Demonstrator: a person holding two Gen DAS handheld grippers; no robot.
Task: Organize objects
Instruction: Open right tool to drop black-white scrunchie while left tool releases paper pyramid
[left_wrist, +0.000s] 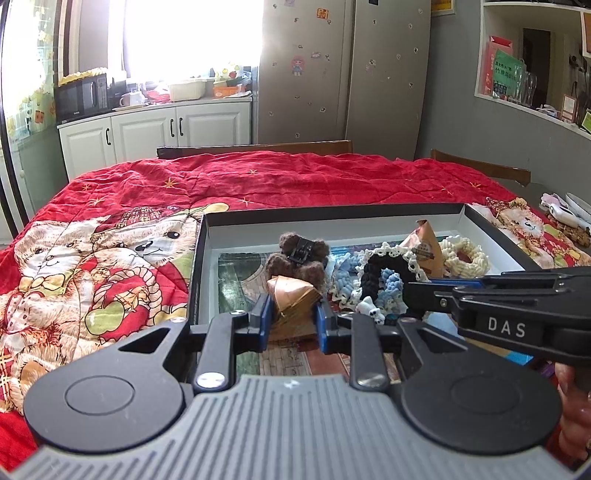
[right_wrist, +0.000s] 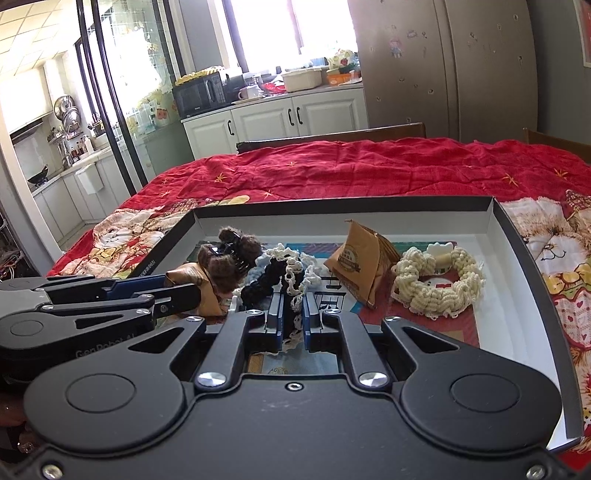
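Left gripper (left_wrist: 293, 314) clamped on tan paper packet (left_wrist: 293, 295); right gripper (right_wrist: 293, 314) closed tight on black crocheted scrunchie (right_wrist: 273, 280); both inside black-rimmed box (right_wrist: 509, 236) on red quilt (right_wrist: 369, 170)

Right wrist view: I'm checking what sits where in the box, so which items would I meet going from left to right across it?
Brown fuzzy hair clip → black scrunchie with cream lace trim, pinched by the right gripper → standing tan pyramid packet → cream knitted scrunchie.
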